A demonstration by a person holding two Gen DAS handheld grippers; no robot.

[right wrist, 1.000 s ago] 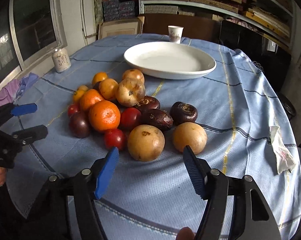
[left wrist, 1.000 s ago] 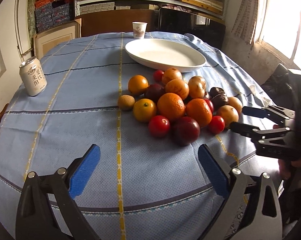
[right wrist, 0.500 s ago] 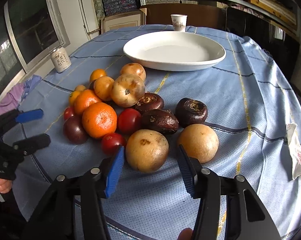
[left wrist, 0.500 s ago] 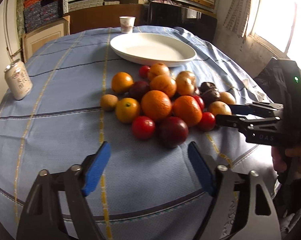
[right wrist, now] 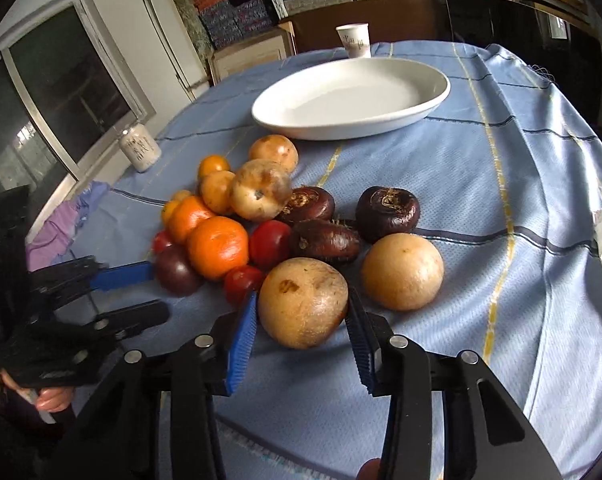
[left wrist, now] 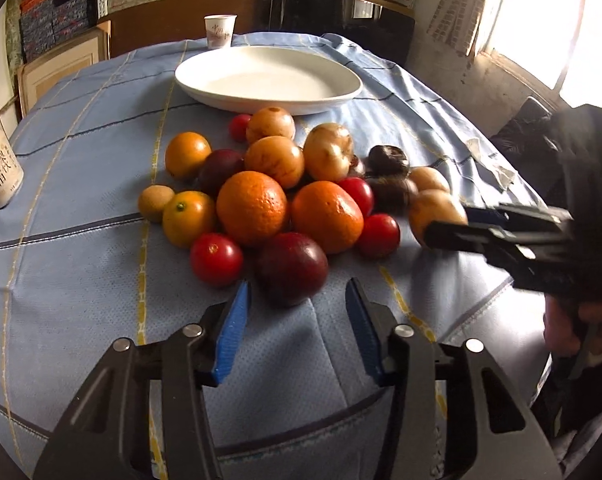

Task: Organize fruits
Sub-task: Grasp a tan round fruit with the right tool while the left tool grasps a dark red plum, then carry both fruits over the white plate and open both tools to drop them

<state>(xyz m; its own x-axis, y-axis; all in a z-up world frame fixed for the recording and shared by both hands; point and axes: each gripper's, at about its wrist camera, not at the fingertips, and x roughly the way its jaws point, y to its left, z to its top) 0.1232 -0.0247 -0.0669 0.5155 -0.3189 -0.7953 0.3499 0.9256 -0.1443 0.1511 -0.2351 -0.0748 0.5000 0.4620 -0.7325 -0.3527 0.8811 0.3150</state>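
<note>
The tan fruit [right wrist: 303, 303], long axis level, is flanked by the closing right gripper [right wrist: 301, 320]; the left gripper [left wrist: 297, 300], also closing, is held part-open, empty, before the plum [left wrist: 291, 267].

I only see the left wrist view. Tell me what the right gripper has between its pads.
Observer: The right gripper straddles the near tan fruit. Its jaws have just been closing, and both pads look pressed to the fruit's sides.
Operator: Report whether it is off the table.
Observer: Not yet. It looks to be resting on the cloth.
Operator: Check what crowds it.
Observer: The right pad sits in the gap toward the second tan fruit, and a tomato lies just beyond the left pad's tip.
</note>
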